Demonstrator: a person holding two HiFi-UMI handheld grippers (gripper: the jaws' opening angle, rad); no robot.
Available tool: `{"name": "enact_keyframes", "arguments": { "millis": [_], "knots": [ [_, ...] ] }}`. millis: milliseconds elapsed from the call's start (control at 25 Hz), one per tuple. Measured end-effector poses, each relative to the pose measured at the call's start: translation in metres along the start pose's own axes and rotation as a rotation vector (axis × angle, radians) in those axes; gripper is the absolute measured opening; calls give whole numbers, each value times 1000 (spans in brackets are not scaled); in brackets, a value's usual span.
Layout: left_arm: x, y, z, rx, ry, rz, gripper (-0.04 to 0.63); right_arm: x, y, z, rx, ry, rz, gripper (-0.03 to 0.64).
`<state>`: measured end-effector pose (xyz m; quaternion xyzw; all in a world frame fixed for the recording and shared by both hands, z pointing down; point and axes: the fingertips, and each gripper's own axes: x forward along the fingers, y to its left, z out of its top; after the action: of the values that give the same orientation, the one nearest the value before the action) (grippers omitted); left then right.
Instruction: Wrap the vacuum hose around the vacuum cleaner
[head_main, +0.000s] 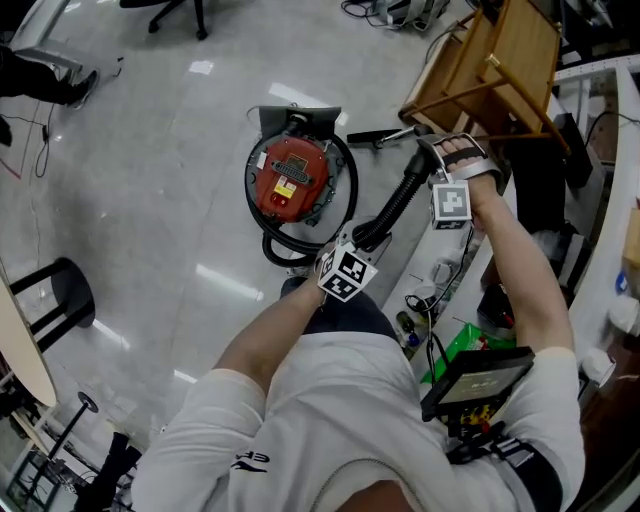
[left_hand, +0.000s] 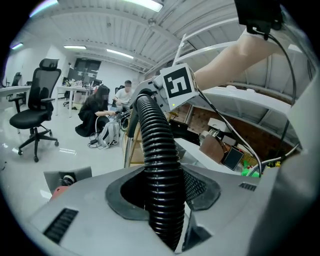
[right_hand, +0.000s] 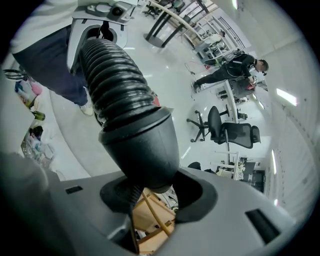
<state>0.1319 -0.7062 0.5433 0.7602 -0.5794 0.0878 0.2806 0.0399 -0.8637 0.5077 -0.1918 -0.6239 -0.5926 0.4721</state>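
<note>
- Pale floor lay under the red vacuum cleaner (head_main: 290, 180), with the black hose (head_main: 398, 200) partly curled round it.
- Your left gripper (head_main: 364, 240) clamped the ribbed hose; your right gripper (head_main: 428, 160) clenched its smooth cuff (right_hand: 142, 150).
- Hard pulling could have tipped the vacuum cleaner or slipped the cuff free.

Both arms reach forward and down, bare below short white sleeves. The left forearm angles in toward the vacuum cleaner (head_main: 292, 180). The left tongs (head_main: 362, 243) sit just beside the side of it nearest the person, jaws closed on the ribbed vacuum hose (head_main: 392, 208), which runs up between them. The right arm stretches straighter and farther out, well off to the right of the vacuum cleaner. The right hand (head_main: 468, 165) wears a pale strap. The right tongs (head_main: 428, 165) point steeply down and clamp the hose's smooth end cuff.
</note>
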Motion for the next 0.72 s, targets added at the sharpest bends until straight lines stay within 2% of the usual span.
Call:
{"name": "enact_keyframes", "arguments": {
  "millis": [120,360,600,720],
  "knots": [
    [9,15,7,-18,-27,31,160,19,-7,-6,-33,6,15,173],
    [24,44,11,-32,-50,93,158,37,-62,17,-97,-61,-66,173],
    [35,73,8,-76,-77,149,158,70,-88,34,-181,-75,-100,173],
    [39,90,12,-81,-92,176,158,84,-99,39,-191,-84,-111,172]
  ]
}}
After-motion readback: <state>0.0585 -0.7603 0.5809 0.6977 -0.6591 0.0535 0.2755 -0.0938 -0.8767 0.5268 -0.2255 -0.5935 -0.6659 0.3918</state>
